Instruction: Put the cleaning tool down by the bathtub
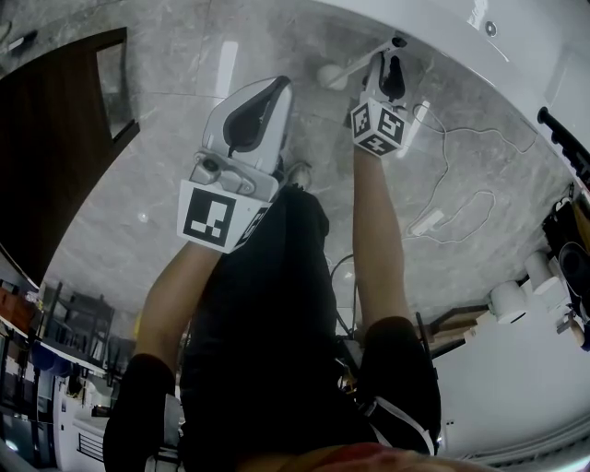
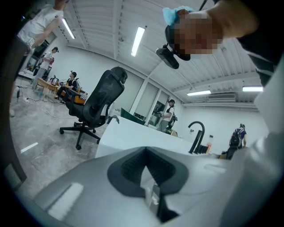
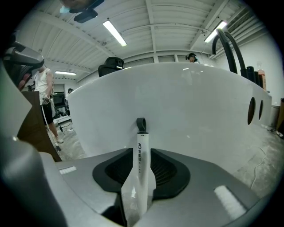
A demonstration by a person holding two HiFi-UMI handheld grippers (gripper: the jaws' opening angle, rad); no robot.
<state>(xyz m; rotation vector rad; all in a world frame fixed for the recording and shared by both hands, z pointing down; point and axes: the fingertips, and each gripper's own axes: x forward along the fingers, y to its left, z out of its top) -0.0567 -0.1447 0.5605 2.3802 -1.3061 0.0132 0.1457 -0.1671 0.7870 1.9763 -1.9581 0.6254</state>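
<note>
The cleaning tool [image 1: 343, 71] is a slim white handle with a round end, low by the white bathtub [image 1: 442, 23]. In the right gripper view its handle [image 3: 141, 146] stands upright with a dark loop on top, in front of the tub wall [image 3: 177, 102]. My right gripper [image 1: 392, 55] [image 3: 141, 155] is open; the handle stands between the jaws, with a thin gap at the left pad. My left gripper [image 1: 277, 88] [image 2: 153, 195] is raised away from the tub, shut and empty.
A dark wooden panel [image 1: 55, 138] stands at the left on the grey marble floor. A white cable [image 1: 452, 184] trails beside the tub, with paper rolls [image 1: 507, 300] further right. A black office chair [image 2: 95, 104] and several people are across the room.
</note>
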